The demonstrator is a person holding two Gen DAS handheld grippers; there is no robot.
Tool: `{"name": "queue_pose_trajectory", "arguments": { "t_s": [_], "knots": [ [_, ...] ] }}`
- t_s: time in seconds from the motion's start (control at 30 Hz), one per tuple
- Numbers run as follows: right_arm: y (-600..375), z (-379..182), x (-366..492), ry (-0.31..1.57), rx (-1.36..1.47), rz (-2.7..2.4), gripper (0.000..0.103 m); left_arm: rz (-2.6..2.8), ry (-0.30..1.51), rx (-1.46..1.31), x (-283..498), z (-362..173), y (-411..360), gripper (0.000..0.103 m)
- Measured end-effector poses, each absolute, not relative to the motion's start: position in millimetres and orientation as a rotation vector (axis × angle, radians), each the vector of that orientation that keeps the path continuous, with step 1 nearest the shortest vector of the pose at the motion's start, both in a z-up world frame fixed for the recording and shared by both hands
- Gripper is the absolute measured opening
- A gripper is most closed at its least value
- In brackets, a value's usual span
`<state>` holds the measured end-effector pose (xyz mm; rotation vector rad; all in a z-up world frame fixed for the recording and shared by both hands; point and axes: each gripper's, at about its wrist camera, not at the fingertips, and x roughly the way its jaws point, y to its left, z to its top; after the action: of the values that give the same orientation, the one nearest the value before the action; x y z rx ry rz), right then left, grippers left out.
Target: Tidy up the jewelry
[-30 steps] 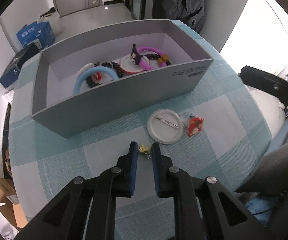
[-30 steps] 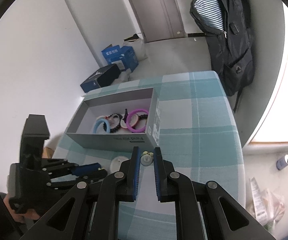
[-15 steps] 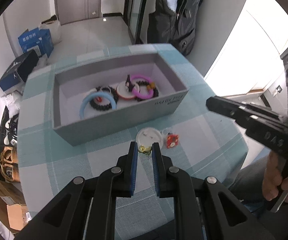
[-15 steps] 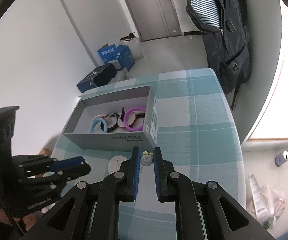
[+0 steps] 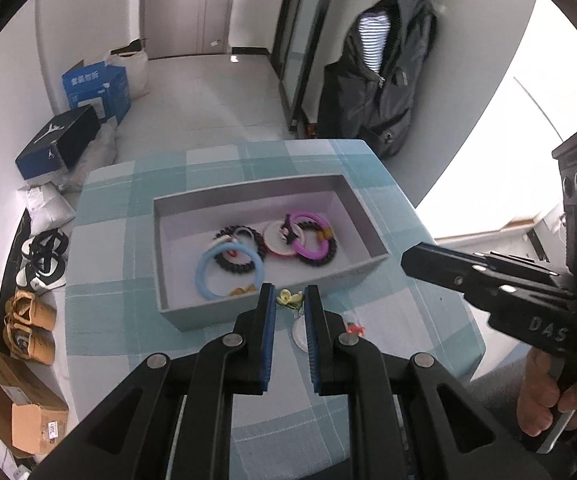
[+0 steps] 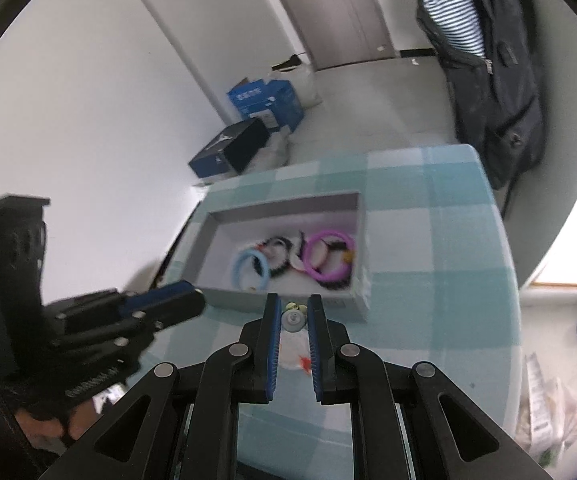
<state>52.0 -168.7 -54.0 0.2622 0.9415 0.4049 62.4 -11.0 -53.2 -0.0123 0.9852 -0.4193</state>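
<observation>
Progress, left wrist view: the shallow grey cardboard box (image 5: 368, 236) on the teal-and-white checked tablecloth (image 5: 112, 264) already contains a light-blue plastic bangle (image 5: 230, 274), a magenta plastic bangle (image 5: 312, 238), two dark beaded bracelets (image 5: 240, 258), a white-and-red round badge (image 5: 276, 238) and a small orange piece (image 5: 244, 290) near the front wall. The left gripper (image 5: 290, 304), lifted well above the table, has its blue-padded fingers (image 5: 269, 320) clamped on a small yellow flower-shaped trinket (image 5: 288, 298). Outside the box, on the cloth in front of it, lie a white round badge (image 5: 299, 330) and a small red charm (image 5: 354, 329). The right gripper (image 5: 424, 260) enters from the right, level with the box's right end. Right wrist view: the right gripper (image 6: 291, 312) is closed on a small pale round-headed trinket (image 6: 291, 318), also raised above the table before the box (image 6: 284, 204); the white badge (image 6: 290, 356) and red charm (image 6: 306, 362) show between its fingers below. Judgement: the task is more than half done; two pieces are in hand awaiting deposit, and two remain on the cloth to collect.
</observation>
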Motion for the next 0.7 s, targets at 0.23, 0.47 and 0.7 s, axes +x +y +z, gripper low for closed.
{"name": "queue_pose_trajectory", "arguments": {
  "t_s": [0.23, 0.47, 0.7],
  "knots": [
    [-158, -44, 80, 0.965, 0.278, 0.462, 0.012, -0.404, 0.999, -0.09, 86, -47, 2, 0.01],
    [-142, -37, 113, 0.975, 0.201, 0.512, 0.012, -0.397, 1.029, -0.136, 107, -51, 5, 0.01],
    [-141, -48, 133, 0.996, 0.259, 0.564, 0.012, -0.406, 1.072, -0.171, 125, -59, 6, 0.01]
  ]
}}
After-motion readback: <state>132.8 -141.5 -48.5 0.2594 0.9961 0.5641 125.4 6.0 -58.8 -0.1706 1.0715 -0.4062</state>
